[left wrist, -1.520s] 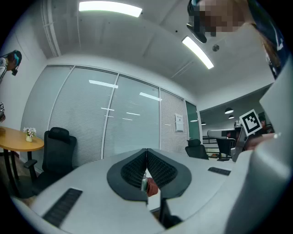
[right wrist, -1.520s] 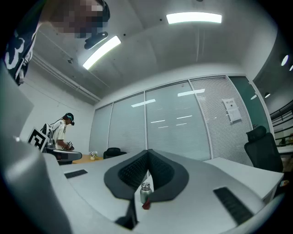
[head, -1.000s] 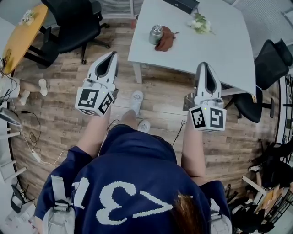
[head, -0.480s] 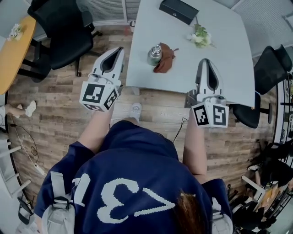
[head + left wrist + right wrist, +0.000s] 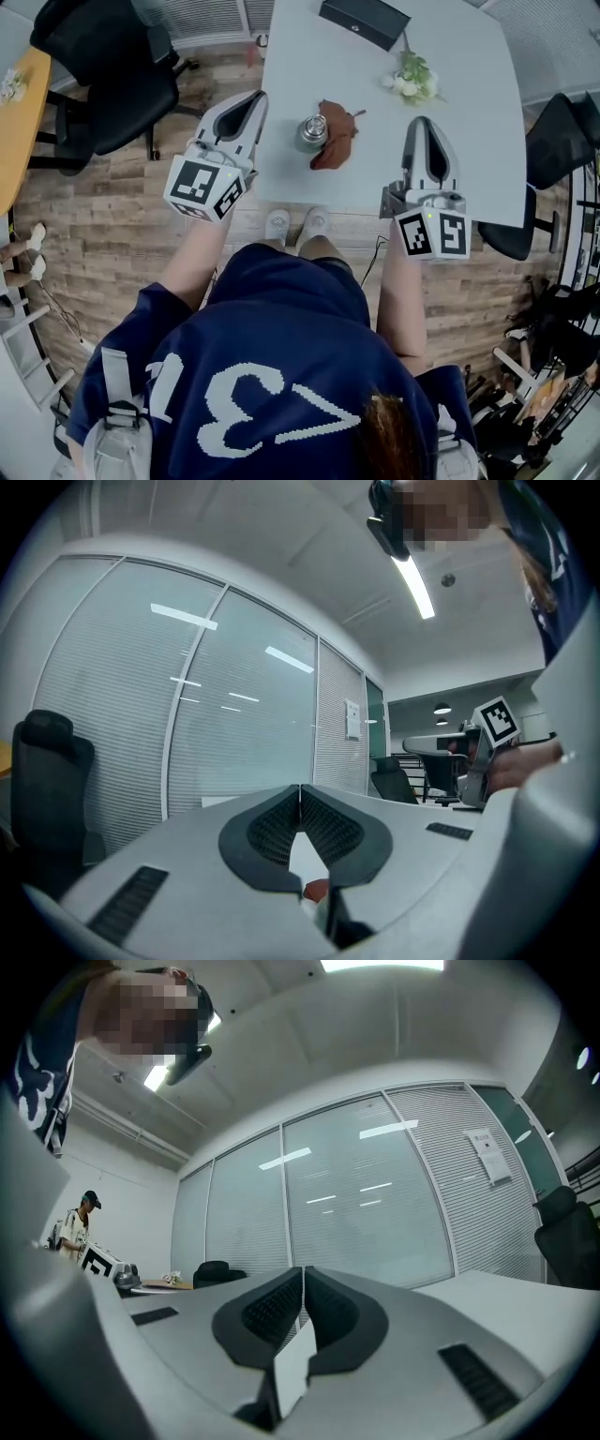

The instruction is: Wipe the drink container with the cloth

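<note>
A small metal drink container (image 5: 312, 132) stands upright on the pale table (image 5: 469, 141) near its front edge. A brown cloth (image 5: 334, 137) lies crumpled against its right side. My left gripper (image 5: 257, 97) is shut and empty, with its tips at the table's left front corner, just left of the container. My right gripper (image 5: 422, 124) hovers over the table to the right of the cloth, also shut with nothing held. In the left gripper view the jaws (image 5: 300, 789) meet, and a scrap of the brown cloth (image 5: 317, 890) shows below them. The right gripper view shows jaws (image 5: 303, 1271) pressed together.
A black box (image 5: 366, 21) and a small flower bunch (image 5: 412, 77) sit farther back on the table. Black office chairs stand at left (image 5: 103, 75) and right (image 5: 553, 131). A yellow table (image 5: 19, 94) is at far left. Glass walls with blinds lie ahead.
The person has stepped up to the table. Both grippers moved forward from over the wooden floor to the table's front edge, and the container and cloth now lie between them.
</note>
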Demonstrator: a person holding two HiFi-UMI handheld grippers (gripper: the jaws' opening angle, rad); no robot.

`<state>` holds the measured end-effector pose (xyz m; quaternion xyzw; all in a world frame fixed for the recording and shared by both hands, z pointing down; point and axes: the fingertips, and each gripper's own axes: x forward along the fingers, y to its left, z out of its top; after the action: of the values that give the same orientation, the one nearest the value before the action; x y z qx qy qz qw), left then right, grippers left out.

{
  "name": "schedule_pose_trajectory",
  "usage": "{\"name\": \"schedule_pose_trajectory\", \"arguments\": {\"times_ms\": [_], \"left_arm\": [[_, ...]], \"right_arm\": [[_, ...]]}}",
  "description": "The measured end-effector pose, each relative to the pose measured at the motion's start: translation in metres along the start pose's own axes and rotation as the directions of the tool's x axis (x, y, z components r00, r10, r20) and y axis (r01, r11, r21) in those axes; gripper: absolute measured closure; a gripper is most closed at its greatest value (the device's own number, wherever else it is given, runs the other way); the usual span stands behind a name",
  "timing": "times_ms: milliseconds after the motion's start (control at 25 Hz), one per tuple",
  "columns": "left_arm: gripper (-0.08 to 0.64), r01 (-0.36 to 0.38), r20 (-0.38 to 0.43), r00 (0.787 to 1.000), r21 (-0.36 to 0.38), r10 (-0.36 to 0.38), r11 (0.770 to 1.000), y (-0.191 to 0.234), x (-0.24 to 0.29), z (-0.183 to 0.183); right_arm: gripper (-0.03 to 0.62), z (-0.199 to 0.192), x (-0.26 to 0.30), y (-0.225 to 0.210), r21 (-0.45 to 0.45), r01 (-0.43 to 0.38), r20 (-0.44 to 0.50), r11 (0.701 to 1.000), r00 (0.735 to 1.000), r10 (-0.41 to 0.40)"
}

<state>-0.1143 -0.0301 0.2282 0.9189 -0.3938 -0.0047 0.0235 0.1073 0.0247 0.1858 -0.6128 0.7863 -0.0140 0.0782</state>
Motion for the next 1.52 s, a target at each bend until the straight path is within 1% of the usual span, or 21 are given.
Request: {"name": "schedule_pose_trajectory", "arguments": {"times_ms": [160,280,400,560,680,760,800,840,880,920,1040,1080,1120,1160,1280,1360,1400,1440,1480,1520], "left_arm": [[0.542,0.033,-0.050,0.998,-0.022,-0.034,0.999,-0.006,0.027,-0.020],[0.543,0.108,-0.082,0.990,-0.065,-0.114,0.992,-0.017,0.047,-0.038],[0.543,0.191,-0.131,0.970,-0.112,-0.205,0.975,-0.026,0.067,-0.060],[0.541,0.240,-0.207,0.940,-0.169,-0.272,0.956,-0.030,0.084,-0.091],[0.540,0.301,-0.250,0.904,-0.210,-0.348,0.930,-0.037,0.087,-0.111],[0.540,0.352,-0.284,0.868,-0.226,-0.407,0.908,-0.044,0.088,-0.123],[0.532,0.380,-0.303,0.846,-0.233,-0.438,0.895,-0.048,0.089,-0.129],[0.481,0.410,-0.322,0.821,-0.242,-0.471,0.879,-0.052,0.090,-0.134],[0.418,0.443,-0.342,0.791,-0.251,-0.507,0.861,-0.056,0.091,-0.140],[0.396,0.480,-0.362,0.757,-0.257,-0.544,0.839,-0.060,0.091,-0.144],[0.371,0.584,-0.433,0.645,-0.251,-0.629,0.772,-0.072,0.090,-0.158],[0.366,0.611,-0.452,0.611,-0.252,-0.650,0.750,-0.075,0.090,-0.162],[0.360,0.632,-0.462,0.583,-0.260,-0.669,0.730,-0.077,0.090,-0.165],[0.357,0.645,-0.460,0.561,-0.278,-0.688,0.711,-0.078,0.090,-0.167],[0.356,0.672,-0.434,0.506,-0.343,-0.745,0.657,-0.080,0.090,-0.168],[0.357,0.698,-0.444,0.461,-0.353,-0.768,0.623,-0.084,0.088,-0.170],[0.357,0.712,-0.459,0.438,-0.348,-0.773,0.610,-0.086,0.087,-0.171],[0.357,0.723,-0.473,0.424,-0.337,-0.772,0.603,-0.087,0.085,-0.172],[0.359,0.731,-0.482,0.418,-0.325,-0.770,0.600,-0.088,0.084,-0.171],[0.359,0.737,-0.483,0.419,-0.315,-0.769,0.598,-0.088,0.084,-0.168]], "right_arm": [[0.565,-0.008,0.026,-0.020,0.024,-0.048,-0.019,0.999,0.999,0.049],[0.565,-0.014,0.046,-0.032,0.037,-0.114,-0.035,0.993,0.993,0.115],[0.565,-0.016,0.061,-0.044,0.043,-0.165,-0.041,0.985,0.985,0.167],[0.565,-0.024,0.076,-0.058,0.063,-0.206,-0.063,0.977,0.976,0.210],[0.565,-0.035,0.084,-0.061,0.088,-0.215,-0.078,0.973,0.972,0.222],[0.565,-0.044,0.087,-0.061,0.098,-0.213,-0.095,0.972,0.970,0.222],[0.565,-0.048,0.089,-0.062,0.101,-0.209,-0.102,0.973,0.970,0.219],[0.565,-0.052,0.091,-0.062,0.104,-0.203,-0.109,0.974,0.971,0.214],[0.565,-0.055,0.093,-0.062,0.108,-0.195,-0.116,0.975,0.971,0.207],[0.565,-0.058,0.095,-0.062,0.112,-0.185,-0.122,0.976,0.972,0.198],[0.565,-0.066,0.095,-0.061,0.117,-0.156,-0.143,0.981,0.975,0.172],[0.565,-0.067,0.095,-0.061,0.115,-0.147,-0.148,0.982,0.975,0.163],[0.565,-0.069,0.095,-0.062,0.113,-0.137,-0.153,0.984,0.976,0.153],[0.565,-0.070,0.095,-0.062,0.109,-0.128,-0.156,0.986,0.977,0.144],[0.565,-0.074,0.096,-0.064,0.100,-0.107,-0.164,0.989,0.979,0.123],[0.565,-0.076,0.094,-0.066,0.097,-0.092,-0.170,0.991,0.980,0.107],[0.565,-0.077,0.092,-0.067,0.097,-0.083,-0.172,0.992,0.980,0.099],[0.565,-0.078,0.090,-0.068,0.097,-0.075,-0.174,0.993,0.981,0.091],[0.565,-0.078,0.089,-0.069,0.097,-0.067,-0.174,0.993,0.981,0.084],[0.565,-0.079,0.087,-0.070,0.097,-0.062,-0.174,0.993,0.982,0.078]]}}
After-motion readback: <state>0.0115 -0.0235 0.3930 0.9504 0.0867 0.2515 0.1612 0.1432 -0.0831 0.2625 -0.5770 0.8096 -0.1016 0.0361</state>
